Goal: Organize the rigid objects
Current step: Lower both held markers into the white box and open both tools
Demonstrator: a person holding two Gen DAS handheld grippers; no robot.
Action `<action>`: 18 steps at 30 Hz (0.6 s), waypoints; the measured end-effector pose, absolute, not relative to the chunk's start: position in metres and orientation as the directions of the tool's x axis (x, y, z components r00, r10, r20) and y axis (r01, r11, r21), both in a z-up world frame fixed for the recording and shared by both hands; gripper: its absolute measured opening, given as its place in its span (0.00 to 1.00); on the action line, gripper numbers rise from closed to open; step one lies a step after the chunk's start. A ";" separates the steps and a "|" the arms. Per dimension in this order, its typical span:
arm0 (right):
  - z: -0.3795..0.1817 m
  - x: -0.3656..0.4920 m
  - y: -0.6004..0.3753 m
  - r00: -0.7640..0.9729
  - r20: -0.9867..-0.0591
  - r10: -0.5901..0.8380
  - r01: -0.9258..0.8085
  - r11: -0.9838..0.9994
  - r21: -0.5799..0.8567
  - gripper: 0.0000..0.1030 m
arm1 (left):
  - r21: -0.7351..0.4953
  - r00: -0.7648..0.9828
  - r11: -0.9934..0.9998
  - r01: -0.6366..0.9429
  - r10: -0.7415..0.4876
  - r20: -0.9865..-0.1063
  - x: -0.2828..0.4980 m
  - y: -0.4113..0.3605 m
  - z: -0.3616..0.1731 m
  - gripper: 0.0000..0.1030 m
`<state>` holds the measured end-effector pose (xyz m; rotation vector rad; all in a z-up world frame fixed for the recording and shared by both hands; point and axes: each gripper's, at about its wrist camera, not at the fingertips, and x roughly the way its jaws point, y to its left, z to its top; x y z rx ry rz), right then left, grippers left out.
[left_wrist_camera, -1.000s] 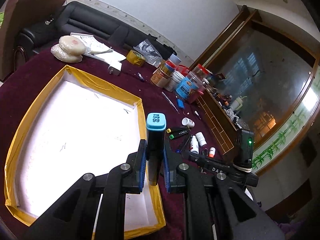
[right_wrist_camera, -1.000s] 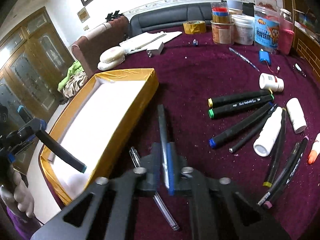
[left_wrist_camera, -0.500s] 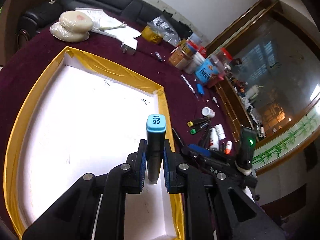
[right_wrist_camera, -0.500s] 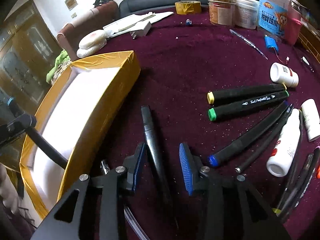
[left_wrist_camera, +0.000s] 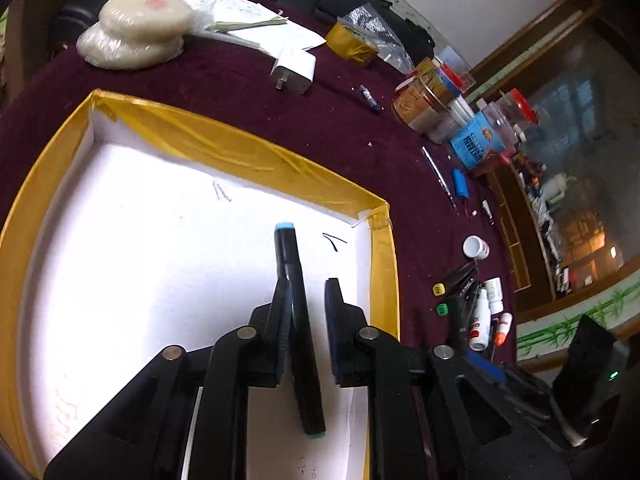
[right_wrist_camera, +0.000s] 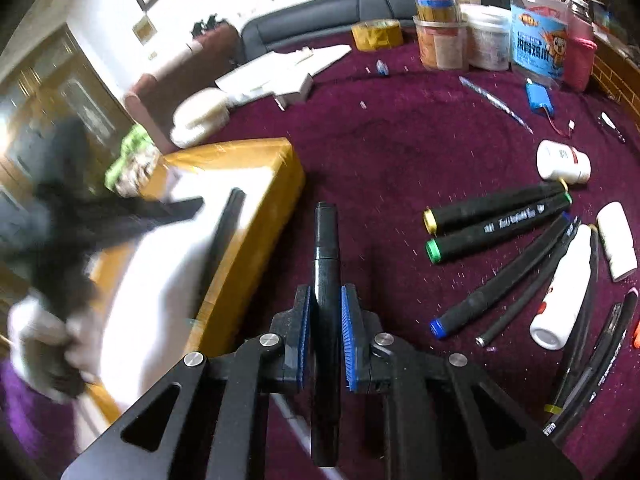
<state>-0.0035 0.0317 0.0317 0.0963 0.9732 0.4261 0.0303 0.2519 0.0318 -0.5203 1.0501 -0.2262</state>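
A second ago the left tongs held the black marker with the light-blue cap upright over the counter's edge; now they hang over the white tray with the yellow taped rim, their jaws have just been opening, and the marker leans against the left pad with a gap to the right one, so the grip is released. The right tongs stood wide half a second ago with the slim black pen lying between them; their jaws have just been closing and are now clenched on that pen, which sticks out ahead past the blue pads

The counter wears a dark purple velvet cloth. On it lie a black marker with a yellow end, a black marker with a green end, a black marker with a blue end and small white bottles, all well to the right of the right tongs. Jars and tubs stand at the far edge beside a yellow tape roll; a dark sofa and a white wall lie behind

In the right view the left tongs appear as a dark blur over the tray, seemingly held by a gloved hand
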 end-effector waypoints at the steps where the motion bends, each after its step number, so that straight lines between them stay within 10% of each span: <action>1: 0.040 -0.004 0.033 0.483 -0.768 0.421 -0.318 0.901 0.295 0.13 | -0.527 0.497 0.847 -0.072 -0.427 -0.755 0.025 0.254 0.030 0.18; 7: 0.055 0.005 0.064 0.412 -0.741 0.531 -0.343 0.843 0.414 0.13 | -0.595 0.567 0.793 -0.135 -0.430 -0.702 -0.012 0.278 0.025 0.41; 18: 0.028 0.047 0.130 0.405 -0.819 0.408 -0.302 0.905 0.301 0.13 | -0.691 0.652 0.701 -0.178 -0.442 -0.616 -0.050 0.300 0.025 0.54</action>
